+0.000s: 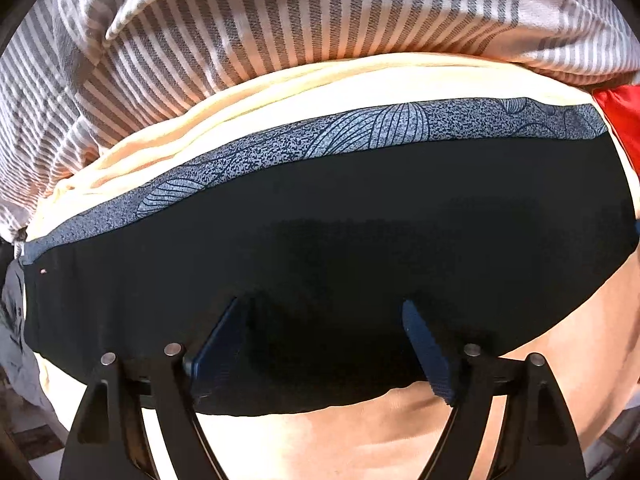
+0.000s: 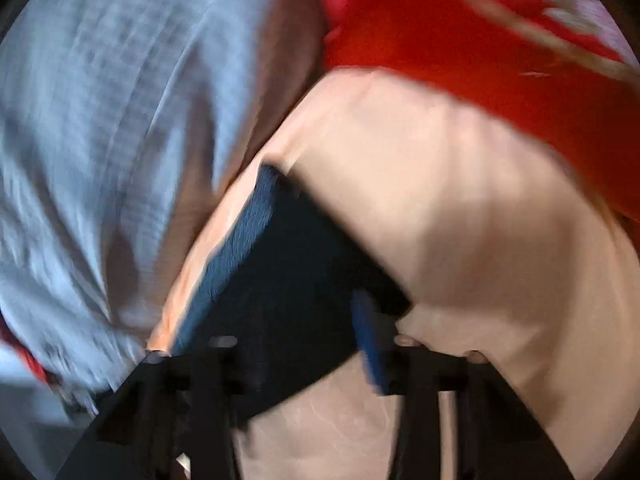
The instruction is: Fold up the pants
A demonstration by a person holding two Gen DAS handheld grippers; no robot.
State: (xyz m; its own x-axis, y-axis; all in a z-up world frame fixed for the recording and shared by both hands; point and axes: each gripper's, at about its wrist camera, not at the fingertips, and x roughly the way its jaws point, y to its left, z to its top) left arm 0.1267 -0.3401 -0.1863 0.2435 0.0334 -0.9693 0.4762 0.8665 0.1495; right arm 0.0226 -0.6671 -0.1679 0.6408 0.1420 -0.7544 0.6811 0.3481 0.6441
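Dark navy pants [image 1: 340, 240] lie flat across a cream sheet [image 1: 280, 92], with a patterned blue-grey band [image 1: 360, 132] along their far edge. My left gripper [image 1: 324, 328] is open just above the pants' near part, its blue fingers [image 1: 428, 348] spread wide, nothing between them. In the blurred right wrist view, a folded corner of the pants [image 2: 288, 280] shows with a blue edge strip [image 2: 232, 256]. My right gripper [image 2: 296, 344] hovers at that corner, its blue pad [image 2: 370, 344] beside the cloth; the blur hides whether the fingers grip it.
A grey-and-white striped blanket [image 1: 240, 32] is bunched behind the pants. A red cloth [image 1: 620, 120] lies at the far right, also in the right wrist view [image 2: 460, 32]. A grey checked fabric [image 2: 100, 120] lies to the left of the pants corner.
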